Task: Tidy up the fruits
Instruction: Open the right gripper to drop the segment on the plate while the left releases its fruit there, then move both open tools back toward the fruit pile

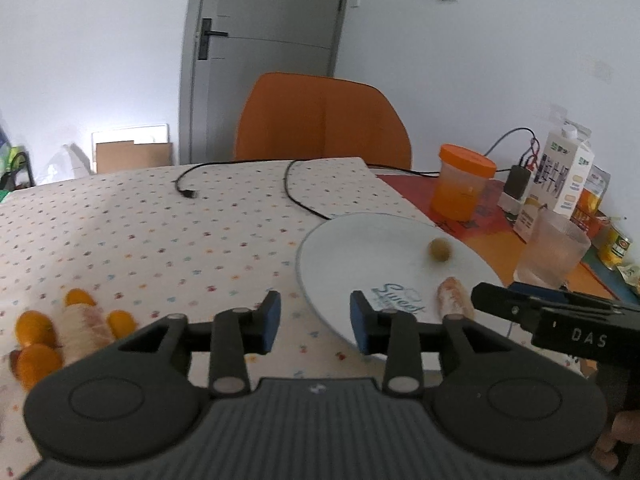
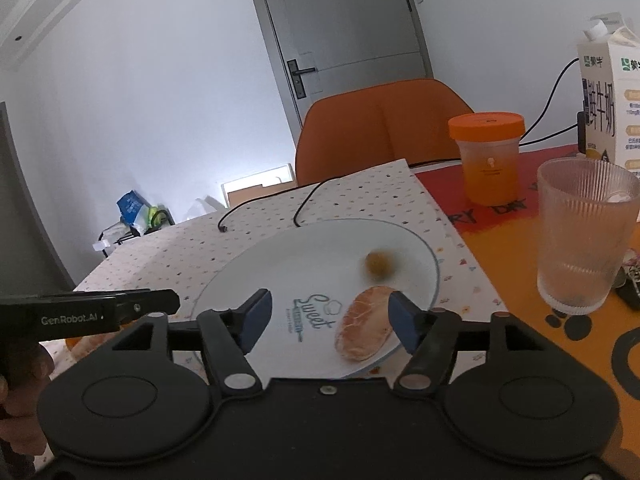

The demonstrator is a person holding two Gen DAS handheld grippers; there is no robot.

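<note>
A dotted cloth covers the table [image 1: 140,232]; grey door [image 1: 264,40] behind. On the plate [image 2: 280,264]: 1 peeled segment [image 2: 364,328], 1 small fruit [image 2: 378,265]. Both jaws open, empty. Only left view shows orange fruits [image 1: 36,344].

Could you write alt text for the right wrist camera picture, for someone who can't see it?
A hand-held tool with open blue-padded fingers hovers over a white plate holding a peeled fruit segment and a small, blurred, brownish round fruit. Behind stand a ribbed glass, an orange-lidded jar and an orange chair.
</note>
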